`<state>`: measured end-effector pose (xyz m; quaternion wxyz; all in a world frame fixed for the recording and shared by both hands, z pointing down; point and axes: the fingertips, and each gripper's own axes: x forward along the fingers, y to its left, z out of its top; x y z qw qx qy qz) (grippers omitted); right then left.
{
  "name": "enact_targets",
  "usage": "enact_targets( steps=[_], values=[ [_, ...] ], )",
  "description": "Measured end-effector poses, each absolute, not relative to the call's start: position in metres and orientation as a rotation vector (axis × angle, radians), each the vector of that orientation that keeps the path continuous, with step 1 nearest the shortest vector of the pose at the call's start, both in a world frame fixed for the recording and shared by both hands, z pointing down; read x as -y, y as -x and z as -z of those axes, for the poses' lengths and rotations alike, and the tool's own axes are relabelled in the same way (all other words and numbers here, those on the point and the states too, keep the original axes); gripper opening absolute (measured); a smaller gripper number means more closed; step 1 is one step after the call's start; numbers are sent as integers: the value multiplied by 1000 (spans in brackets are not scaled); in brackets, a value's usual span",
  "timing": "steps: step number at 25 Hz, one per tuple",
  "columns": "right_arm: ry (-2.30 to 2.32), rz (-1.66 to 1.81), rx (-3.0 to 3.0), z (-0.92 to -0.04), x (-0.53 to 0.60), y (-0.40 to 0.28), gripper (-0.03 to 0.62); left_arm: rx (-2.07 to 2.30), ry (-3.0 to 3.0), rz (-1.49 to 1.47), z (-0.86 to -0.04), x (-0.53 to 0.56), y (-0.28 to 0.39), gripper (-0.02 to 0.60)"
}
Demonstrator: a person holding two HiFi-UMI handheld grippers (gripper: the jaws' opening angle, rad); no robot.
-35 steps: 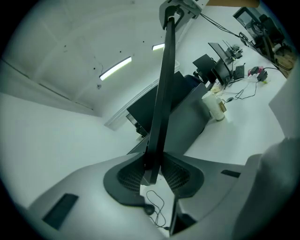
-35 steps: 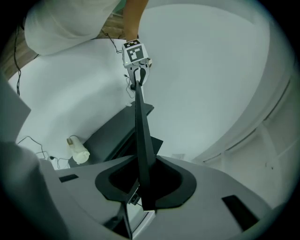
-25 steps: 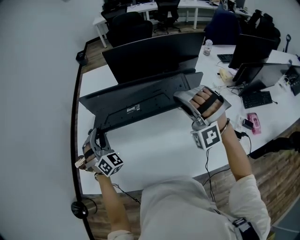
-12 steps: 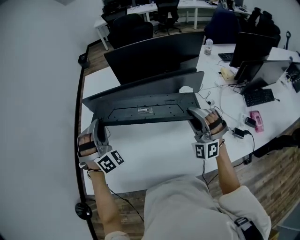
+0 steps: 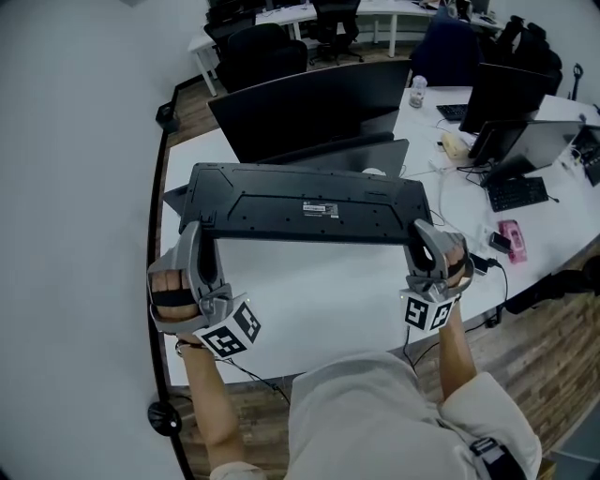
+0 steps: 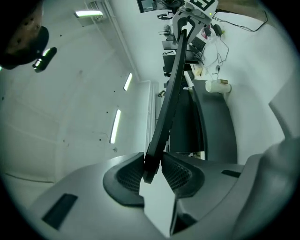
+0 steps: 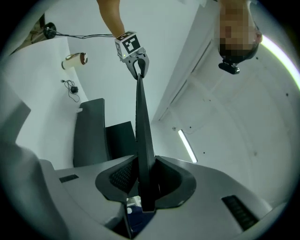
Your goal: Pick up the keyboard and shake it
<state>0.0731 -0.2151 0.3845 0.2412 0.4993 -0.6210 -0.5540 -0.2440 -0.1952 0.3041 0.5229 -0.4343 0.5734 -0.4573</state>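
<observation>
The left gripper (image 5: 199, 234) and right gripper (image 5: 424, 239) are each clamped on a short end of the keyboard (image 5: 309, 206). Its long axis therefore spans straight across from one to the other, with neither hand nearer. It is lifted off the white desk (image 5: 309, 291), labelled underside turned up toward the head. A shake would likely need both grips moving together across that axis. Behind stands a dark monitor (image 5: 309, 108), then chairs (image 5: 253, 56) and further desks (image 5: 281, 14).
</observation>
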Motion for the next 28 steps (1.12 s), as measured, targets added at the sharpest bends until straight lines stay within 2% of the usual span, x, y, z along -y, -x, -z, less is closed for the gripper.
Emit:
enact_targets(
  steps=[6, 12, 15, 22, 28],
  values=[
    [-1284, 1814, 1505, -298, 198, -63, 124, -1531, 921, 922, -269, 154, 261, 118],
    [-1241, 2092, 1302, -195, 193, -12, 126, -1644, 833, 789, -213, 137, 311, 115],
    [-1200, 2198, 1261, -157, 181, 0, 127, -1681, 800, 744, -195, 129, 316, 114],
    [-1245, 2386, 1092, -146, 173, -6, 127, -1724, 677, 620, -188, 128, 309, 110],
    [-1269, 2339, 1173, -157, 181, -3, 126, -1692, 680, 665, -190, 123, 317, 112]
  ],
)
